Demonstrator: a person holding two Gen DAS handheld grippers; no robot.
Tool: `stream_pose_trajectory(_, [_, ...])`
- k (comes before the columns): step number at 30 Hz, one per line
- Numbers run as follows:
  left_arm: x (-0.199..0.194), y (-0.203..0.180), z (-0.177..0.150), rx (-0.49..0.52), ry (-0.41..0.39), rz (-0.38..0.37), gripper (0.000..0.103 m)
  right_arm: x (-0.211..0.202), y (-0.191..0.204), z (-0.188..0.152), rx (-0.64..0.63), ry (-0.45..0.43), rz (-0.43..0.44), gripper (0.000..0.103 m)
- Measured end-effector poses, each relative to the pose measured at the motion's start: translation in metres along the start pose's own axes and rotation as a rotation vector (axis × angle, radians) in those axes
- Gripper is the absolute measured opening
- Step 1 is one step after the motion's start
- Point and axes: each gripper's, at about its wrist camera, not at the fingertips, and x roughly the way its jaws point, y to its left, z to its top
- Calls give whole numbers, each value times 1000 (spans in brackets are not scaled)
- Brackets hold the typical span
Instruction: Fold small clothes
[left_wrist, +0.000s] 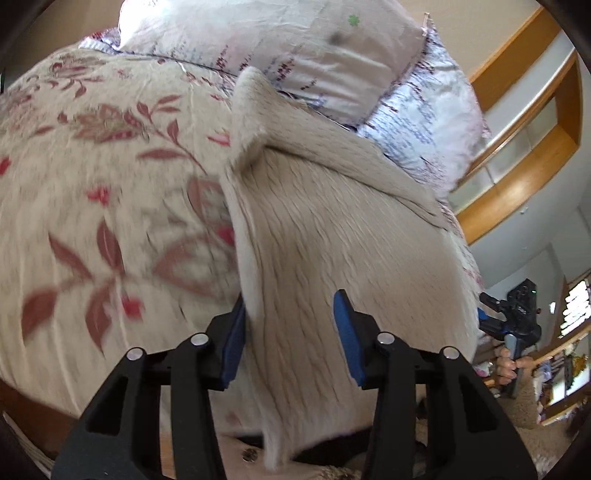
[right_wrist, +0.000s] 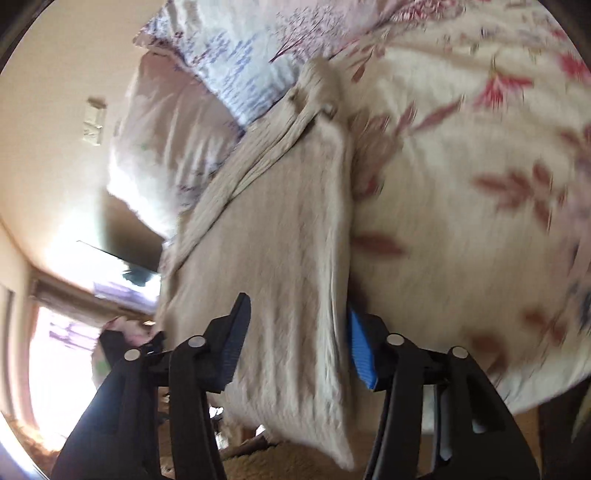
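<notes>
A beige knit garment (left_wrist: 332, 229) lies stretched over the near edge of the flowered bedspread (left_wrist: 92, 166). In the left wrist view my left gripper (left_wrist: 291, 332) is open, its blue pads (left_wrist: 349, 339) standing wide apart around the garment's lower left edge. In the right wrist view the same garment (right_wrist: 273, 258) runs between the pads (right_wrist: 360, 354) of my right gripper (right_wrist: 295, 339), which is open around its right edge. The right gripper also shows in the left wrist view (left_wrist: 517, 317), hand-held beyond the garment's far side.
Two printed pillows (left_wrist: 295, 40) lie at the head of the bed behind the garment. A wooden-framed shelf (left_wrist: 524, 155) is on the wall at right. Carpeted floor (right_wrist: 280, 461) shows below the bed edge. A bright window (right_wrist: 62, 350) is at left.
</notes>
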Motion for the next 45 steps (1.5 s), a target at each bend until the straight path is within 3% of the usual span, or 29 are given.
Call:
stream_pose_trajectory(4, [-9,-3,-28,-26,13,-77,31,-3,1,-23,4,37,94,39])
stream_pose_trajectory(5, [-11,-4,-33,-33,18,-93,27,-3,2,-29,-2,50,107,33])
stream_pose_trajectory(8, [-15,-5,-48,-52,28,-130,23,-3,9,-42,-51,75,85,29])
stream_pose_trajectory(21, [-16,-11,-62,-36,57,-102,20,0,20,-51,-137,76,29,26])
stream_pose_trajectory(22, [-15,-12,-63,-30,66,-93,19,-1,19,-52,-139,77,30,24])
stream_pose_trajectory(24, [-10,-14,-64,-17,88,-63,8,-2,19,-53,-155,65,20,10])
stream_pose_trajectory(28, [-15,-18,-54,7,62,-50,7,-17,37,-47,-237,-35,0,8])
stream_pose_trajectory(33, [-46,-29,-10,69,-89,-1,6,-43,78,-31,-410,-260,-53,8])
stream_pose_trajectory(38, [-64,-50,41,158,-222,100,6,-47,108,-10,-530,-419,-148,8])
stream_pose_trajectory(45, [-59,-65,118,153,-332,156,6,-34,138,27,-637,-536,-261,8])
